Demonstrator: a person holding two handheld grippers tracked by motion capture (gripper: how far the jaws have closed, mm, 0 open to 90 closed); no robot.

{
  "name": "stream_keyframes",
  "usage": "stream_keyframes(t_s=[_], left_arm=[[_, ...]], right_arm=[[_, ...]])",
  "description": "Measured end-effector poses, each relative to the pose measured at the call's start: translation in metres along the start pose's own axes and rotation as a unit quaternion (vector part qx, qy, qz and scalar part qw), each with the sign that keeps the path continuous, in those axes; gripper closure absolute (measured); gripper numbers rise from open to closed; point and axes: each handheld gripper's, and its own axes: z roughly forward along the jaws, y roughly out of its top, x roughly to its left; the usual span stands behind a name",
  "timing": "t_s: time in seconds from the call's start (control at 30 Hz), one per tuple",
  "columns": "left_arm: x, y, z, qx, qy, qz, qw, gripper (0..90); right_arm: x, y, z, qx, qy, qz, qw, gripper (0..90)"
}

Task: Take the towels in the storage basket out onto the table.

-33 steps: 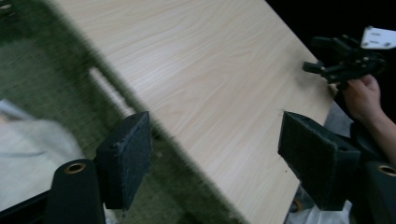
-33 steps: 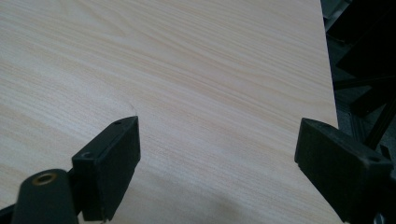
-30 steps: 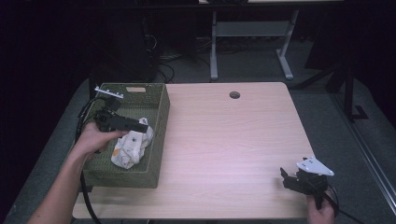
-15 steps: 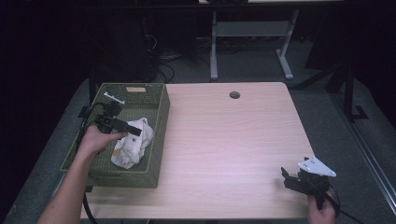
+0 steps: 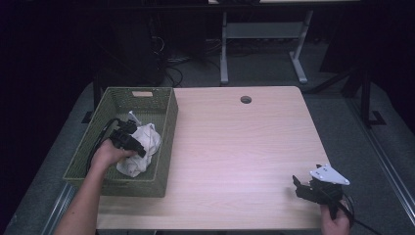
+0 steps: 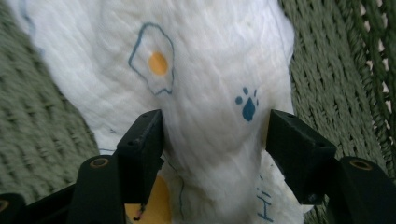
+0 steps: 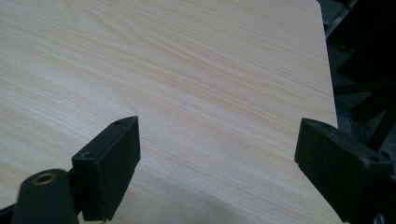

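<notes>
White crumpled cloth (image 6: pixel 205 93) printed with eggs and paws lies in the green woven basket (image 5: pixel 161 112), bunched between the left gripper (image 6: pixel 212 140), whose jaws have just been closing. Right gripper (image 7: pixel 215 158) gapes, well apart, over the wooden surface (image 5: pixel 235 142).

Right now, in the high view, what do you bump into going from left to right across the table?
Green basket with the white cloth in it → round hole in the table top → right tongs near the front right corner.
</notes>
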Motion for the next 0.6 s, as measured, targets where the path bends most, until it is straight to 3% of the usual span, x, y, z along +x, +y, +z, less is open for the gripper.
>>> stream_keyframes(t_s=[0.23, 0.43, 0.6], left_arm=[[0.0005, -0.0018, 0.0089, 0.022, 0.011, 0.004, 0.9997, 46.2], [0.0036, -0.0039, 0.0092, 0.018, 0.008, -0.006, 0.9998, 56.2], [0.005, -0.0037, 0.009, 0.018, 0.007, -0.006, 0.9998, 59.4]], right_arm=[[-0.0005, -0.0002, -0.001, -0.003, -0.002, 0.002, 1.0, 13.9], [-0.0006, -0.0001, -0.0014, -0.003, 0.0, -0.001, 1.0, 13.9], [-0.0004, -0.0001, -0.002, -0.002, 0.0, -0.001, 1.0, 13.9]])
